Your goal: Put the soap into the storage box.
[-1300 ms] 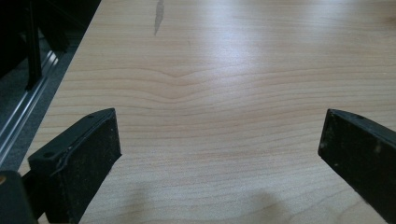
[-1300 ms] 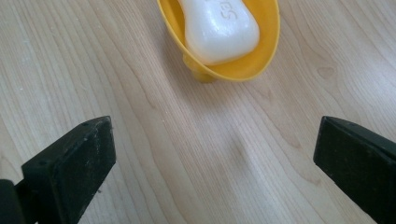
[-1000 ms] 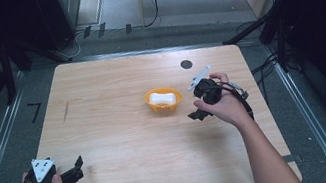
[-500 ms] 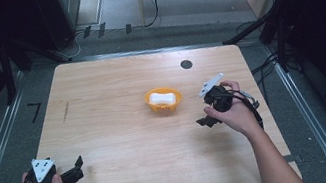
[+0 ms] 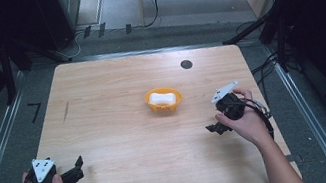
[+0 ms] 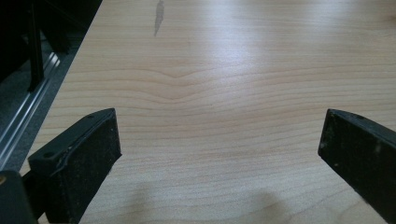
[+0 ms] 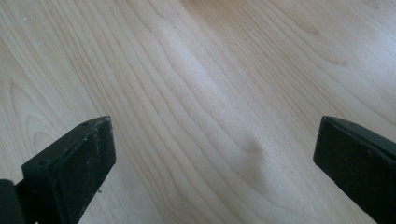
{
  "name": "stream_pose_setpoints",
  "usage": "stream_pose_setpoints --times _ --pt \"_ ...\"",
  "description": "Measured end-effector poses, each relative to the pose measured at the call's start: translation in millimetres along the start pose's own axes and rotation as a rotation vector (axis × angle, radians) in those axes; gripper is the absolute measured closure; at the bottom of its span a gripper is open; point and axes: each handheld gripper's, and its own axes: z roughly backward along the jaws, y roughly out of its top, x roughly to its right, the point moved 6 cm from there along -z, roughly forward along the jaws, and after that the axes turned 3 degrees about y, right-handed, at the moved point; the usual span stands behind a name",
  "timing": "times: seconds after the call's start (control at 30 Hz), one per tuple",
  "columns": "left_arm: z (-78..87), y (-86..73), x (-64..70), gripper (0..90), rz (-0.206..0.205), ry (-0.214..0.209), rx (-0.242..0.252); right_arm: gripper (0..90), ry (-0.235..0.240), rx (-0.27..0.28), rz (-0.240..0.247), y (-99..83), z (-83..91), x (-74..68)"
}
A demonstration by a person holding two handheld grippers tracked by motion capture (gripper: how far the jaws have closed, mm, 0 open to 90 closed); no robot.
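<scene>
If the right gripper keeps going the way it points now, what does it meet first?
Probably just the table. The right gripper tilts down toward bare wood, jaws wide apart with nothing between them. The orange bowl with the white block sits off to one side, out of that line, though depth is hard to judge.

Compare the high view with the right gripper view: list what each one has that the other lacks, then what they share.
High view alone: the orange bowl with a white piece in it, the left gripper at the near left corner, and both hands. Right gripper view alone: a close look between its wide-open jaws, nothing held, and the wood grain. Shared: the wooden table and the right gripper.
</scene>
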Motion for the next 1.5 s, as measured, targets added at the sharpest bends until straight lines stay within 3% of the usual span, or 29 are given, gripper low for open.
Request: stream_pose_setpoints --times 0.5,1.5 --pt "0.0 0.1 0.5 0.0 -0.004 0.004 0.002 0.0 -0.024 0.025 -0.044 -40.5 8.9 -3.9" --pt "0.3 -0.2 1.5 0.0 -0.018 0.010 0.000 0.0 -0.086 0.148 -0.139 -114.8 37.1 -8.8"
